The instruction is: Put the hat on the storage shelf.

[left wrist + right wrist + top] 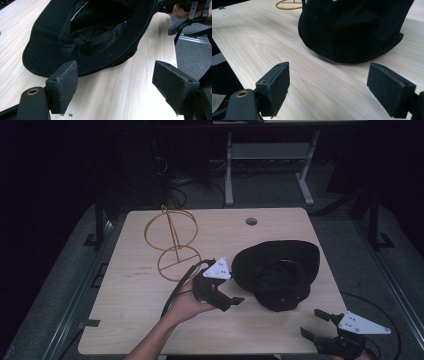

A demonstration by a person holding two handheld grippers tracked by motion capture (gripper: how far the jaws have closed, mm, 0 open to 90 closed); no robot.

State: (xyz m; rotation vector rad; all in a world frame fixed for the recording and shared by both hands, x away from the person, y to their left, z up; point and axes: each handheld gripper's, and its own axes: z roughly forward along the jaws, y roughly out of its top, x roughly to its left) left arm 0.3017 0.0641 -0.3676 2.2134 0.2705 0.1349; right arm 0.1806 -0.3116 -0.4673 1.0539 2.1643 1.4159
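A soft black fabric bucket hat (277, 272) lies brim-up on the pale wood-grain table (130, 300), beside a yellow wire hat stand (172, 242); left gripper (231, 301) and right gripper (315, 324) both have jaws apart, empty.

Right tongs (320, 322) cut off by bottom edge of high view; holding hand almost wholly out of frame. Black hat (87, 35) cropped at top in left gripper view, inside of crown lost in shadow. Same hat cropped at top in right gripper view, brim hidden behind crown. Gold wire stand (287, 4) seen as a sliver at top edge there. Room beyond desk (130, 320) too dark to make out.
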